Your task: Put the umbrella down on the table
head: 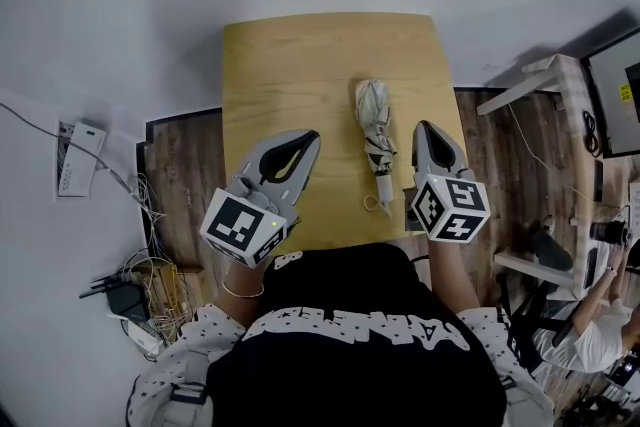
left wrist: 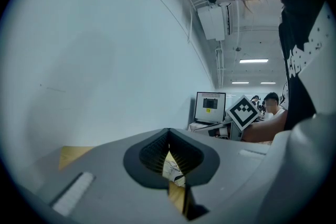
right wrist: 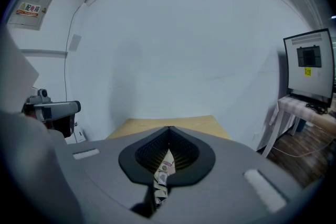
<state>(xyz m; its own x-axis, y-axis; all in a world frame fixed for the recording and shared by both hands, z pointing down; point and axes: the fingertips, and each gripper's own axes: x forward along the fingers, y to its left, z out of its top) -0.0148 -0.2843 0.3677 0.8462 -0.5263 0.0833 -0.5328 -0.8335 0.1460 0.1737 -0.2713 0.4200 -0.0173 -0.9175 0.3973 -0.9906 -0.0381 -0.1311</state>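
The folded umbrella (head: 376, 130) lies lengthwise on the wooden table (head: 300, 65), right of its middle, with its strap end toward the person. The right gripper (head: 424, 127) hovers just beside it on the right, jaws clenched on nothing. The left gripper (head: 311, 137) is farther off on its left, likewise closed and empty.

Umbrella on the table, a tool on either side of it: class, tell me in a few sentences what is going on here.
A person holds a tool in each hand above a small wooden table. The folded umbrella lies flat on the table, its handle end towards the person. The left tool and the right tool sit on either side of it, both shut and gripping nothing, and neither touches it. The umbrella looks already set down.
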